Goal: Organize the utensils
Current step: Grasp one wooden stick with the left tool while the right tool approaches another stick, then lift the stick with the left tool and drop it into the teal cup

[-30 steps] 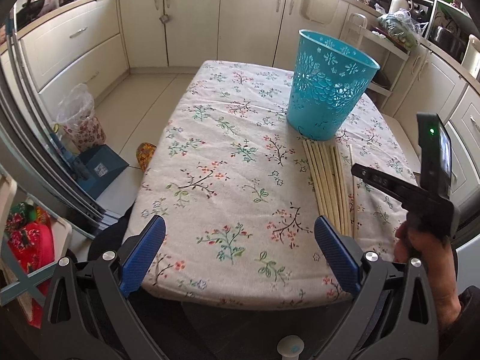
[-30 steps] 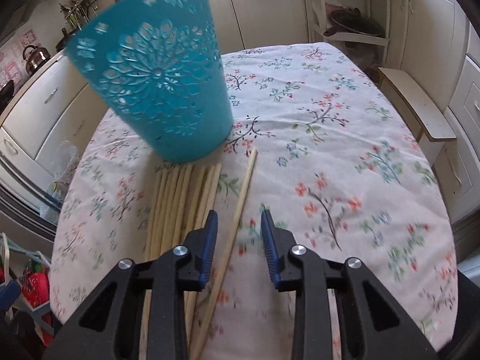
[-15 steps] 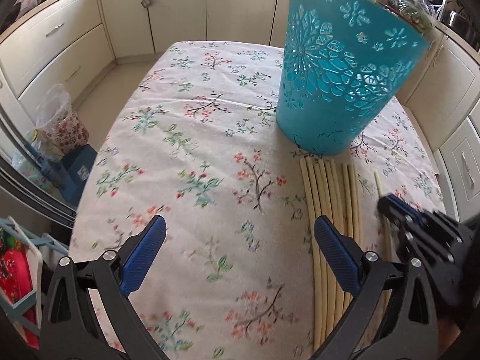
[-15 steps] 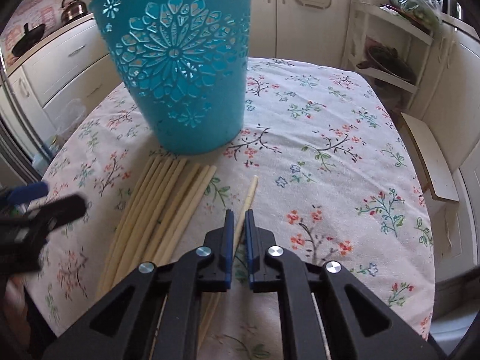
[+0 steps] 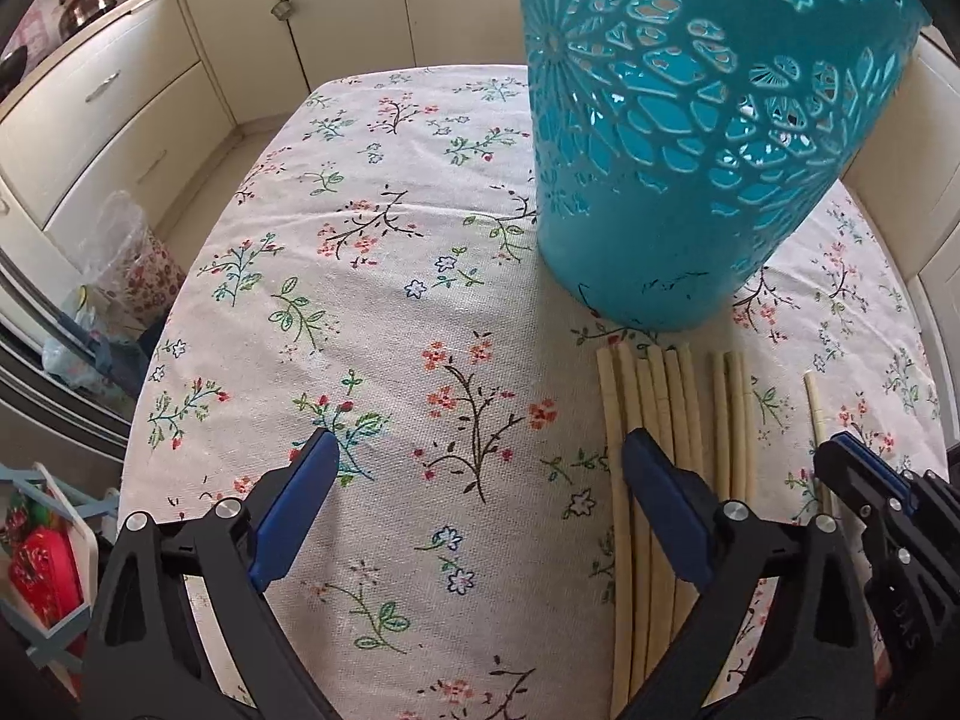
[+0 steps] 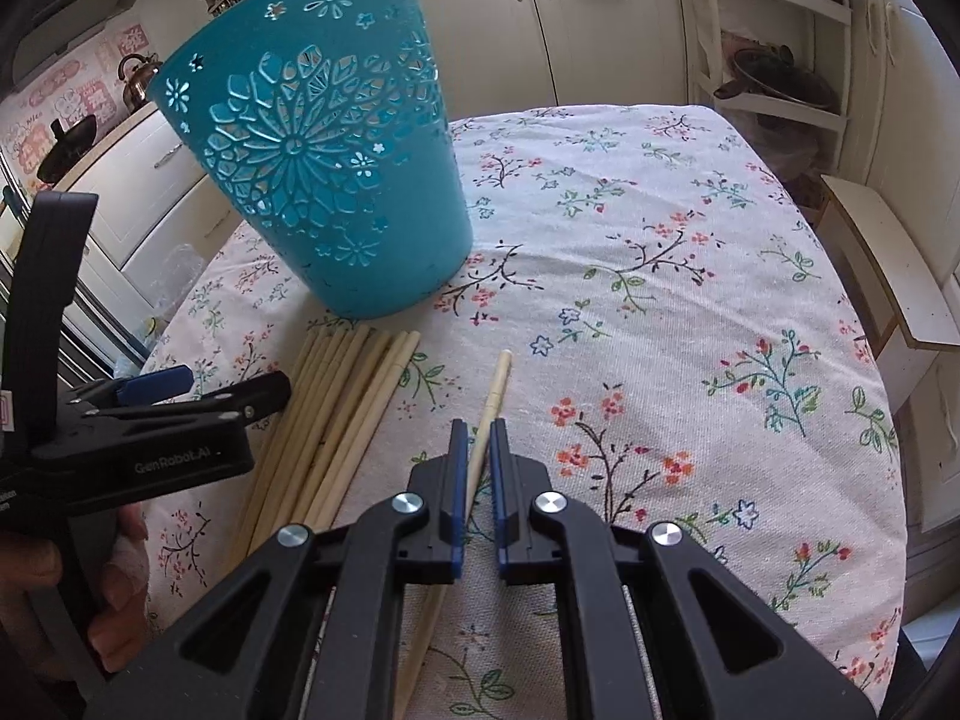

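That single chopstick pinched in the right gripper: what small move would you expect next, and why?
Probably a lift toward the teal basket. The right gripper is shut on the lone chopstick, which lies apart from the bundle of chopsticks on the tablecloth, and the basket stands upright just beyond.

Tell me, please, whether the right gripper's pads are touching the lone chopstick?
Touching. The right wrist view shows the right gripper with its blue pads closed against both sides of the lone chopstick, apart from the chopstick bundle.
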A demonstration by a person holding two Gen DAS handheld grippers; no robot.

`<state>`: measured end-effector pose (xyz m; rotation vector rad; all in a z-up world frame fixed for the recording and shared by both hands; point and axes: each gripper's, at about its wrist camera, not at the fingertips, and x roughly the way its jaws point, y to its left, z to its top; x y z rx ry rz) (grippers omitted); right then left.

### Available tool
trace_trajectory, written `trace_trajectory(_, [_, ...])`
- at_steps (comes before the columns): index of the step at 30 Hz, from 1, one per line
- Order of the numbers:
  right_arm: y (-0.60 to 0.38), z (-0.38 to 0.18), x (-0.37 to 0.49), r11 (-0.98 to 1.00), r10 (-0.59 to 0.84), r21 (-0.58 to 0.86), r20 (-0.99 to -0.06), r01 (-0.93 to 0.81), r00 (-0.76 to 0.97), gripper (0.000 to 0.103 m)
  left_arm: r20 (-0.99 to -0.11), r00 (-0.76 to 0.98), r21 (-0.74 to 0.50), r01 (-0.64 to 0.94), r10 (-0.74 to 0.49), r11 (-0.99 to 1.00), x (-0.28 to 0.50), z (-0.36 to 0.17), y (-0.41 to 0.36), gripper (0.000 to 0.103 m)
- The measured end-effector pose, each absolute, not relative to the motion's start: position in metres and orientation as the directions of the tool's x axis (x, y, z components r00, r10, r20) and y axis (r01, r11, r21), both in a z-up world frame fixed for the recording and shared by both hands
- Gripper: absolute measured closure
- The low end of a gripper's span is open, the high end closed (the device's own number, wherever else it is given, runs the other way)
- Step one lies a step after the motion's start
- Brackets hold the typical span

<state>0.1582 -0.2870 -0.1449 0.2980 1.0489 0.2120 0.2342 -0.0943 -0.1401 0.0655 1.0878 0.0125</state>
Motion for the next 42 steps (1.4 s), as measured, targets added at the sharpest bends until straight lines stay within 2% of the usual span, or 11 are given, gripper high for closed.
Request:
trace_trajectory(5, [-0.290, -0.146, 0.159, 0.932, 0.328, 0.361, -0.811, -0.027, 0.485, 0.095, -0.878, 0.477, 0.076, 0.047, 0.044, 0.996, 0.236, -0.141, -0.098, 0.019])
trace_trajectory(9, [-0.290, -0.147, 0.159, 0.931, 0.330, 0.363, -0.810, -0.027, 0.484, 0.095, -0.875, 0.482, 0.020, 0.128, -0.044, 0.992, 0.236, -0.138, -0.100, 0.048])
trace_trajectory(10, [-0.290, -0.147, 0.160, 0.932, 0.330, 0.362, -0.811, -0.028, 0.484, 0.095, -0.872, 0.484, 0.011, 0.156, -0.067, 0.988, 0.236, -0.137, -0.102, 0.062])
trace_trajectory(11, [-0.290, -0.147, 0.160, 0.932, 0.330, 0.363, -0.810, -0.028, 0.484, 0.095, -0.871, 0.484, 0.002, 0.181, -0.087, 0.984, 0.236, -0.136, -0.104, 0.068])
trace_trajectory(13, [-0.290, -0.147, 0.160, 0.930, 0.332, 0.365, -0.810, -0.027, 0.484, 0.095, -0.866, 0.467, -0.044, 0.283, -0.178, 0.958, 0.237, -0.134, -0.108, 0.095])
trace_trajectory(21, [-0.290, -0.147, 0.159, 0.929, 0.336, 0.368, -0.807, -0.030, 0.486, 0.093, -0.887, 0.398, -0.047, 0.427, -0.234, 0.903, 0.245, -0.131, -0.102, 0.098])
trace_trajectory(28, [-0.290, -0.147, 0.159, 0.925, 0.344, 0.378, -0.802, -0.033, 0.488, 0.091, -0.901, 0.419, 0.072, 0.398, -0.112, 0.914, 0.251, -0.128, -0.114, 0.090])
trace_trajectory(30, [-0.291, -0.148, 0.159, 0.922, 0.351, 0.386, -0.799, -0.031, 0.489, 0.091, -0.898, 0.428, 0.095, 0.410, -0.100, 0.907, 0.251, -0.127, -0.118, 0.098])
trace_trajectory(32, [-0.291, -0.147, 0.159, 0.921, 0.352, 0.387, -0.798, -0.031, 0.489, 0.091, -0.899, 0.426, 0.091, 0.412, -0.104, 0.906, 0.250, -0.126, -0.119, 0.098])
trace_trajectory(38, [-0.292, -0.148, 0.158, 0.921, 0.353, 0.389, -0.796, -0.031, 0.491, 0.091, -0.846, 0.470, -0.103, 0.318, -0.251, 0.943, 0.234, -0.091, -0.068, 0.098])
trace_trajectory(42, [-0.291, -0.147, 0.157, 0.923, 0.349, 0.384, -0.797, -0.033, 0.493, 0.090, -0.704, 0.614, -0.224, 0.285, -0.357, 0.932, 0.224, -0.022, -0.024, 0.098])
